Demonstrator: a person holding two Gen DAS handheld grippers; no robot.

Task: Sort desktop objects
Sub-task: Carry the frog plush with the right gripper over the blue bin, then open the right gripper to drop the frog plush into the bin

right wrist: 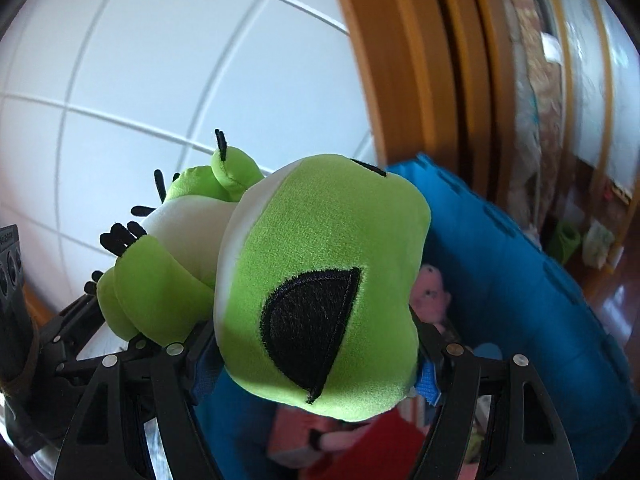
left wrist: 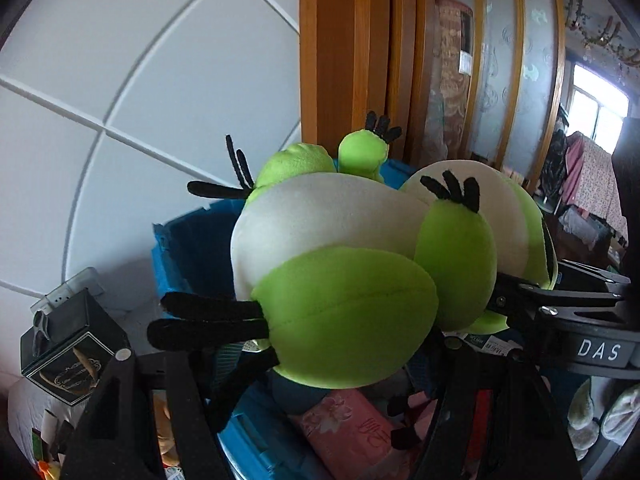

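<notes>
Both grippers carry one thing here: a green-and-white frog plush (left wrist: 340,264), held just above the blue storage bin (left wrist: 188,248).

Starting left of the bin, a dark gift box (left wrist: 68,356) with gold ornament sits low down; its lettering is too small to read. A white power strip (left wrist: 68,292) lies just behind it.

Now the left gripper (left wrist: 320,364): its fingers (left wrist: 176,400) are pinching the frog's rump, the rounded green leg bulging between them. The plush's long axis runs from that rump away toward the right, where the head sits in the other tool. A band on that tool reads "DAS".

Right wrist view: the right gripper (right wrist: 320,354) is clamped on the frog's head, the big black embroidered eye (right wrist: 312,332) dead centre between its fingers (right wrist: 460,364).

The bin (right wrist: 520,280) lies directly below and beyond the plush, with a pink plush (right wrist: 430,292) and a red item (right wrist: 372,444) already inside. Judging by this, the drop is straight down, with neither hand clearly nearer. A pink printed pack (left wrist: 352,428) in the bin carries writing I can't make out.
</notes>
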